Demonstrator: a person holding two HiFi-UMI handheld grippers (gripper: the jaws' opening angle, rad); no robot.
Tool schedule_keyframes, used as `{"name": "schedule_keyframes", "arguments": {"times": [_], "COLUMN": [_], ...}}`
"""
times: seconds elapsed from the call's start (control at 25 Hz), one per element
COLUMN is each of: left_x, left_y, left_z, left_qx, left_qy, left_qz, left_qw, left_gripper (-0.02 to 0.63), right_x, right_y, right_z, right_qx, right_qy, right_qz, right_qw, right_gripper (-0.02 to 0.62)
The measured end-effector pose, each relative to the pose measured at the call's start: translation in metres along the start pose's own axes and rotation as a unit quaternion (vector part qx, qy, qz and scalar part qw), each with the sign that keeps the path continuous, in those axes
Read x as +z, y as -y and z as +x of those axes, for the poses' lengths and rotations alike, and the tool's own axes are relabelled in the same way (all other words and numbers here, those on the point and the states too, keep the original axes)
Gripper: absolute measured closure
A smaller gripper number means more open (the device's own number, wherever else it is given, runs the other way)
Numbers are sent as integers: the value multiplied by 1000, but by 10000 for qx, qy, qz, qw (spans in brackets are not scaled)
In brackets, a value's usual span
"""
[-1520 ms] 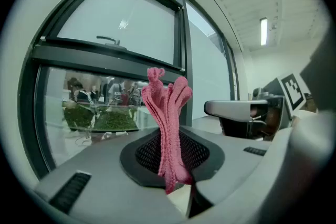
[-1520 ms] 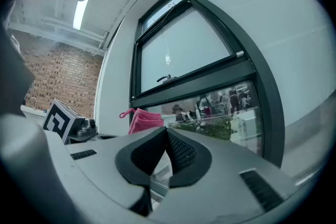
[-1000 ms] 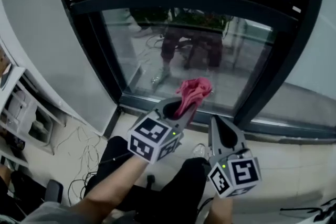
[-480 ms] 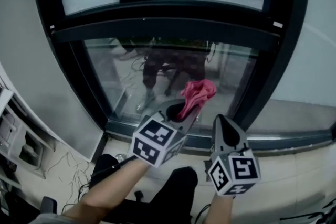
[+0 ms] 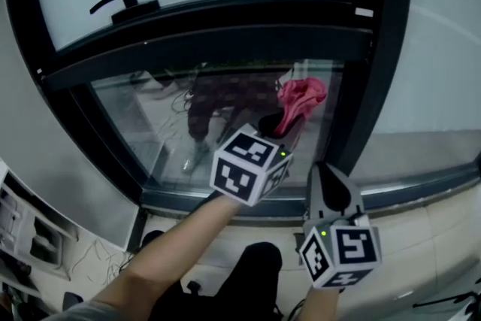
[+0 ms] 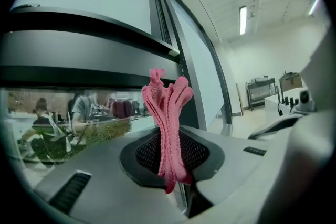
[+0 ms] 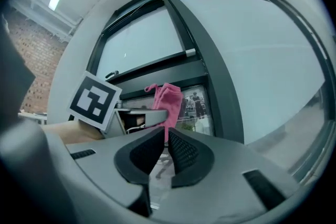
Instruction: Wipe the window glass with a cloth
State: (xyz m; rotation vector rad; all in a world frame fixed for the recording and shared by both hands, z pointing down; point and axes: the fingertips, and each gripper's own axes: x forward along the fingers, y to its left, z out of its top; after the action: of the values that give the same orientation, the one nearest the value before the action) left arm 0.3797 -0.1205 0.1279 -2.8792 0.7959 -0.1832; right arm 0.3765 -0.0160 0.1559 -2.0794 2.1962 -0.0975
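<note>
Right now the black-framed window (image 5: pixel 225 34) fills most of what I see, its lower glass pane (image 5: pixel 150 124) mirroring the room and a handle (image 5: pixel 113 2) sitting on the sash above. My left gripper (image 5: pixel 284 128) is raised before that pane's right edge, jaws clamped on a bunched pink cloth (image 5: pixel 302 95) that stands up past the tips; I cannot tell whether it touches the glass. My right gripper (image 5: pixel 328 180) hangs lower, near the sill, jaws drawn nearly together on nothing.
</note>
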Motion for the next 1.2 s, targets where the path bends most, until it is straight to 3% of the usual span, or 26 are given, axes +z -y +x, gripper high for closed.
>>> {"name": "schedule_keyframes", "arguments": {"times": [0.16, 0.4, 0.6, 1.0, 1.2], "left_x": [7, 17, 21, 41, 39], "left_y": [0, -14, -20, -31, -36], "left_z": [33, 71, 87, 98, 104], "left_qx": [67, 357, 638, 866, 915], "left_qy": [12, -229, -419, -368, -325], "left_qz": [178, 952, 1586, 2203, 2303], "left_qw": [9998, 9946, 9844, 9709, 9683], "left_gripper": [541, 541, 541, 541, 541], "right_x": [-5, -13, -14, -15, -23], "right_y": [14, 33, 39, 36, 44], "right_z": [0, -8, -15, -17, -18], "right_qx": [-56, -128, -154, -93, -194], "right_qy": [-151, -233, -255, -240, -297], "right_qz": [-27, 16, 29, 84, 144], "right_qw": [9999, 9996, 9996, 9996, 9993], "right_gripper": [580, 580, 580, 580, 580]}}
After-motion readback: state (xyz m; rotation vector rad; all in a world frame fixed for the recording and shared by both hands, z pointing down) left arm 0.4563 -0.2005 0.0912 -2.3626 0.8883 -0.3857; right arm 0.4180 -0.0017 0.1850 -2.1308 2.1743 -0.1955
